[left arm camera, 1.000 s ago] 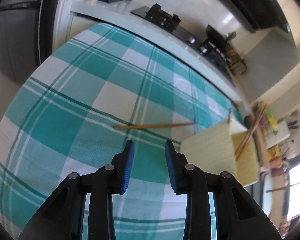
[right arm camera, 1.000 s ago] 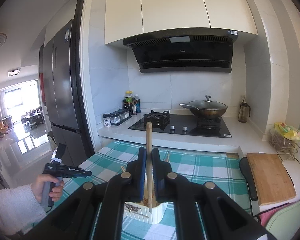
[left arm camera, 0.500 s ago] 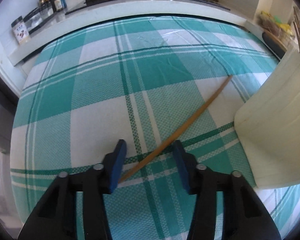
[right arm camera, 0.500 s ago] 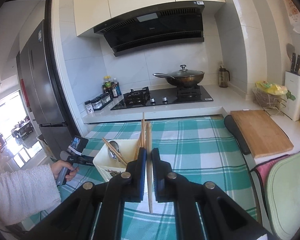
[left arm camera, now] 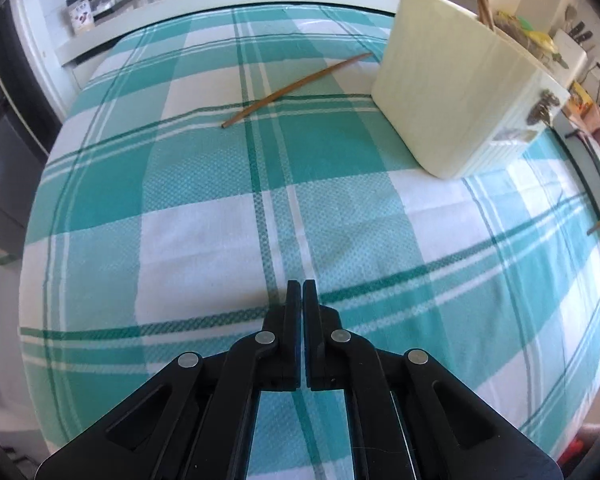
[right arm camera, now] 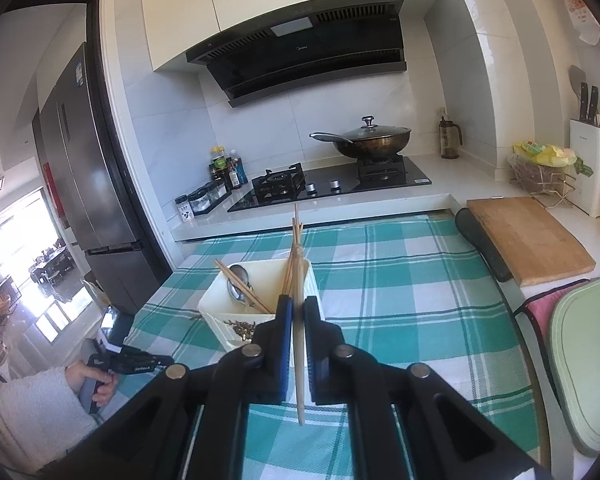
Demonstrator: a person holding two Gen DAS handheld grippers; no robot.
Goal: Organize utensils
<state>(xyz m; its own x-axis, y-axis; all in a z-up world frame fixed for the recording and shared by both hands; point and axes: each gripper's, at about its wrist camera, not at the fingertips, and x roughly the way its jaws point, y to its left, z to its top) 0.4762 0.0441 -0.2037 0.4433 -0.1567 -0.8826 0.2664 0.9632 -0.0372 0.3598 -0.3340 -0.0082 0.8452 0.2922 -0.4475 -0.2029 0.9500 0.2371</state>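
Kitchen bench (left arm camera: 204, 240) under teal check cloth, left tongs (left arm camera: 302, 286) closed on nothing, loose chopstick (left arm camera: 296, 86) lying beside cream utensil holder (left arm camera: 452, 96), right tongs (right arm camera: 297, 304) gripping a chopstick (right arm camera: 299, 360) near the holder.

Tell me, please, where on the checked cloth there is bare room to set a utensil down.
The cloth is bare from the left gripper up to the loose chopstick, and left of it. In the right view it is also bare between the holder and the cutting board. It is crowded around the holder, where the right gripper holds a chopstick.
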